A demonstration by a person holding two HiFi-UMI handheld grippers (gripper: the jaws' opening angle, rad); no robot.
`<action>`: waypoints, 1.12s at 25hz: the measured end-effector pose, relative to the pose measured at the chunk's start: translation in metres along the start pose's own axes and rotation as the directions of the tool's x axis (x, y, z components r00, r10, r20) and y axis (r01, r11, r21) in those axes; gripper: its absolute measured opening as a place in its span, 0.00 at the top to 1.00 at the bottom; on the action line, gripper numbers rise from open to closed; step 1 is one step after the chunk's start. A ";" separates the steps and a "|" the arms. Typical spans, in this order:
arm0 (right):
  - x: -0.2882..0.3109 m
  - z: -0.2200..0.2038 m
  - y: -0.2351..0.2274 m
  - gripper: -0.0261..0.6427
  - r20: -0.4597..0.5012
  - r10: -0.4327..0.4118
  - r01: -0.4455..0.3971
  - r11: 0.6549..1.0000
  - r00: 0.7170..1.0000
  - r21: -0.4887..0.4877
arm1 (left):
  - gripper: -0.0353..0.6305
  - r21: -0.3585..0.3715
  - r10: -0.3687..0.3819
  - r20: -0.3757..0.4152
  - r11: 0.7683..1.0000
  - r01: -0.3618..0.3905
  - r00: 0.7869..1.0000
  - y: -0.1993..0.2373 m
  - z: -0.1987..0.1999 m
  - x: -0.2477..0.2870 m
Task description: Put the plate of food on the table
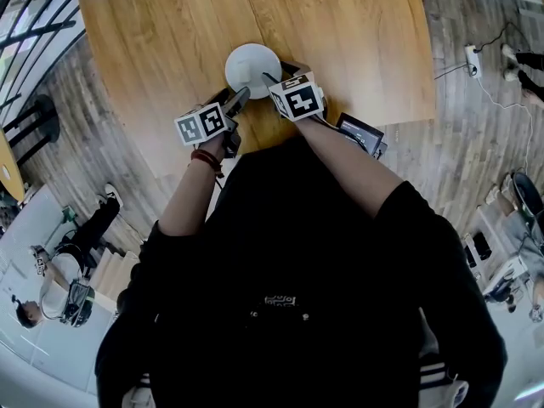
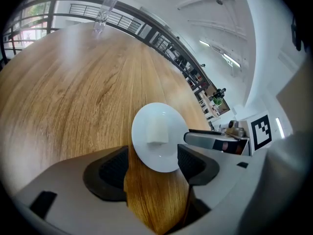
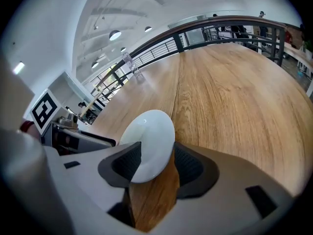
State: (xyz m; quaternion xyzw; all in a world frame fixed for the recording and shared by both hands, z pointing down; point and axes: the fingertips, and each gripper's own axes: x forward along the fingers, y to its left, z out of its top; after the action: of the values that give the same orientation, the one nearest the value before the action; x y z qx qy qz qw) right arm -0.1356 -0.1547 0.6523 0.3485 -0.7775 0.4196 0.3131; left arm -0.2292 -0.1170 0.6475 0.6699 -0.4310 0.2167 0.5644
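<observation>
- The plate is white, round and shallow, and it lies flat on the wooden table, near the edge closest to the person.
- In the left gripper view a small pale block of food sits near the middle of the plate.
- Judged from its glossy face, the plate is probably glazed ceramic: stiff, smooth enough to slip, moderately heavy for its size, and likely to chip if knocked or dropped.
- The thin rim looks like the only place to take hold of it, best from two opposite sides at once so that it stays level and the food does not slide.
- The left gripper is at the plate's near-left rim. Its jaws stand wide apart with the rim between them, and the pads do not press on it, so nothing is held.
- The right gripper is at the plate's near-right rim. Its jaws are likewise spread, with the rim in the gap and not clamped.
- With the plate resting on the table and both tools let go of it, the task looks done.
- A clear bottle stands well beyond the plate at the table's far edge.
</observation>
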 end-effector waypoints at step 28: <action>-0.146 0.125 0.038 0.93 0.361 0.230 -0.308 0.935 0.904 0.176 | 0.94 0.110 -0.573 0.308 0.815 0.569 0.760 -0.147 0.104 -0.100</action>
State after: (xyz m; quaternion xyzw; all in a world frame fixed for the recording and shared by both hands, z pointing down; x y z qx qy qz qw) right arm -0.1087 -0.2075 0.4654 0.3371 -0.8066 0.4800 0.0730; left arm -0.1826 -0.1835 0.4581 0.7982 -0.2928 -0.0773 0.5207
